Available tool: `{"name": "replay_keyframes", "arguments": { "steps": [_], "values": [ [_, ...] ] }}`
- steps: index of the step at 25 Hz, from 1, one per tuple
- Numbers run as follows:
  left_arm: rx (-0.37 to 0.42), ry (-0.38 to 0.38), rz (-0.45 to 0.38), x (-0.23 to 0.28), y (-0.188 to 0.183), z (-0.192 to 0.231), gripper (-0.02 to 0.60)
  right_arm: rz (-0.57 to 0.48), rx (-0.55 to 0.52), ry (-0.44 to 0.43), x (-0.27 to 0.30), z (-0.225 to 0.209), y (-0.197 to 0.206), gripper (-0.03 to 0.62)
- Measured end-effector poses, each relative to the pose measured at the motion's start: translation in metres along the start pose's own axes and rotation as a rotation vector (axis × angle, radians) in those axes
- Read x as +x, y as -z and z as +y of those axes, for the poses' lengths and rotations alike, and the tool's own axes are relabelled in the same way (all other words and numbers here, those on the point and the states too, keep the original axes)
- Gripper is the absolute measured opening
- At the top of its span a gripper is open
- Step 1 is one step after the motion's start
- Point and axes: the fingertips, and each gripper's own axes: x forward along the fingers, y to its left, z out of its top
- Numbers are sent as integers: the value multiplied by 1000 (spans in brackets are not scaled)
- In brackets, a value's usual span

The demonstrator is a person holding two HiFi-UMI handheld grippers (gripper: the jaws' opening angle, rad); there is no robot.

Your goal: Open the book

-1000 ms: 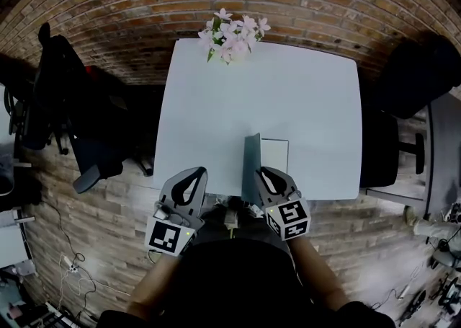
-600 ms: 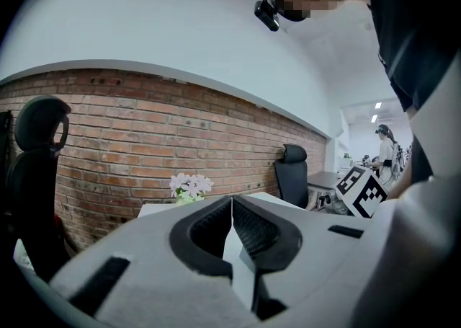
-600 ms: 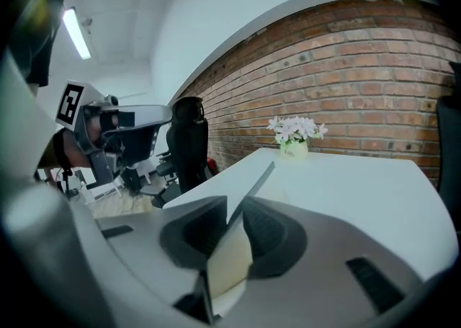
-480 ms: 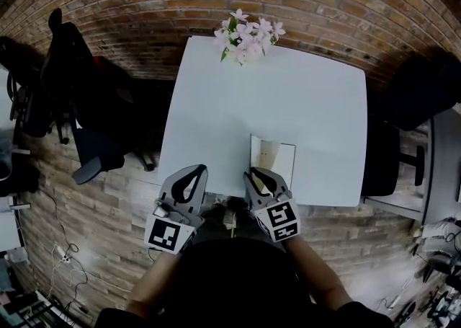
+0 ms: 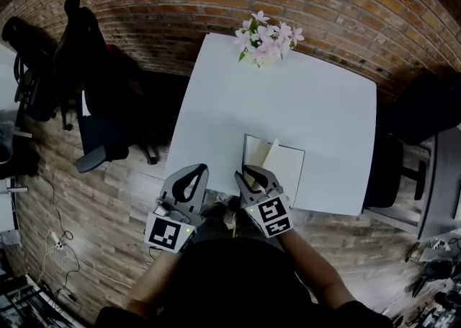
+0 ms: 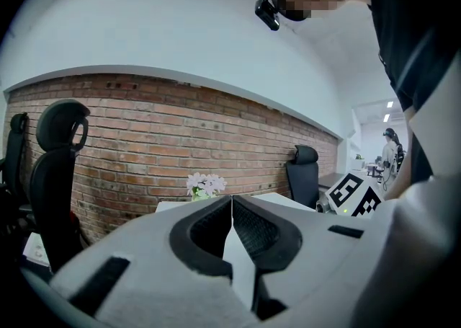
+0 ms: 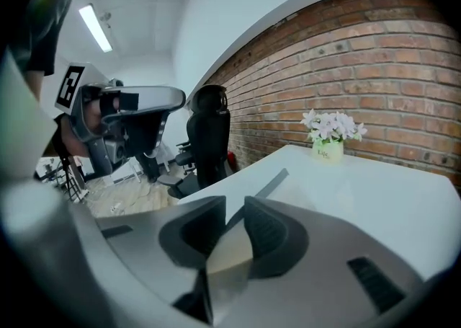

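Note:
The book [image 5: 282, 166] lies open on the white table [image 5: 317, 103] near its front edge. Its dark cover is along the left side and one pale leaf [image 5: 271, 152] stands half up. My right gripper [image 5: 251, 172] is at the book's near left corner. In the right gripper view its jaws [image 7: 234, 204] stand apart and have just been opening; a beige page [image 7: 227, 247] shows in the gap, with no pad pressing on it, and the dark cover edge [image 7: 265, 182] runs ahead. My left gripper [image 5: 189, 178] hangs left of the book, off the table's front edge, its fingertips [image 6: 231, 198] shut on nothing.
A small pot of pink flowers [image 5: 268, 37] stands at the table's far edge against the brick wall. Black office chairs stand left [image 5: 86, 67] and right [image 5: 425, 103] of the table. The floor is wood planks with cables at the left.
The dark cover, upright a second ago, has gone over to the left and the pages now lie spread. My right gripper has shifted left toward the book's near corner; its jaws stand wider.

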Motion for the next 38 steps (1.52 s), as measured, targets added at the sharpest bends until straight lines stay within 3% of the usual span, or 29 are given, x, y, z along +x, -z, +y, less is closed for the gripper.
{"name": "replay_keyframes", "arguments": {
  "steps": [9, 13, 17, 30, 35, 38],
  "values": [
    [8, -35, -22, -14, 0, 13, 26, 34, -55, -140, 37, 27, 2, 83],
    [-14, -56, 30, -21, 8, 17, 26, 63, -76, -175, 48, 37, 10, 72],
    [-22, -66, 31, -26, 11, 20, 26, 107, -59, -222, 52, 45, 27, 173],
    [-20, -36, 0, -26, 9, 20, 26, 145, -71, -148, 49, 30, 38, 195],
    [-3, -9, -64, -21, -3, 19, 26, 137, -25, -75, 43, 11, 42, 195],
    [3, 16, -45, -16, -2, 14, 26, 131, -18, -30, 36, -1, 45, 195]
  ]
}}
